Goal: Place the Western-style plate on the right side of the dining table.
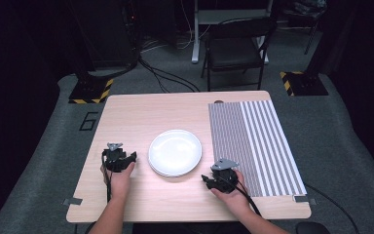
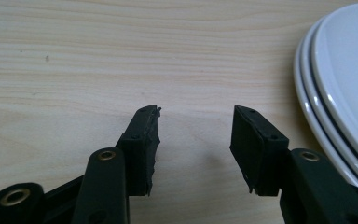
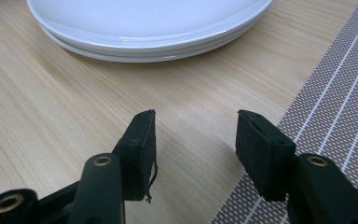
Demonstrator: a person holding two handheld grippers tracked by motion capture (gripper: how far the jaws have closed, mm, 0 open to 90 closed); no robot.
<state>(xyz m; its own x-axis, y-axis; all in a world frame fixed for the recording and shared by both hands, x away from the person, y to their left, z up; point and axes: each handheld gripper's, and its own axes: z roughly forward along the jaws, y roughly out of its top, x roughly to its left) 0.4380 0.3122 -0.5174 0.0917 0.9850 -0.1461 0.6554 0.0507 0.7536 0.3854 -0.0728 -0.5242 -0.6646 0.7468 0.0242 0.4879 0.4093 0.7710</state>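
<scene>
plates: stack of white plates (image 1: 175, 152) sits mid-table, slightly toward the person's edge, between the two grippers. Gripper views show at least two rims, one on the other; exact count can't tell.
left gripper: left gripper (image 1: 132, 157) rests on the table just left of the stack, near the rim, not touching it. Held in the person's left hand (image 1: 120, 179).
left jaws: spread wide, nothing between them, bare wood in the gap. In the left gripper view (image 2: 196, 128) the plate rims (image 2: 340, 88) run down the right edge, just beside the right-hand pad, apart from it.
right gripper: right gripper (image 1: 205, 179) sits below-right of the stack, near the placemat's left edge. Held in the person's right hand (image 1: 233, 192).
right jaws: also spread, empty. In the right gripper view (image 3: 196, 130) the stack (image 3: 149, 28) lies ahead across the top, well clear of the tips.
placemat: grey striped placemat (image 1: 253, 144) covers the right part of the table; its corner (image 3: 326, 121) passes under the right-hand pad in the right gripper view. Plates are off it, on bare wood.
table: light wood table (image 1: 141, 114), plates and mat on it.
background: black chair (image 1: 236, 46) behind the far edge.
</scene>
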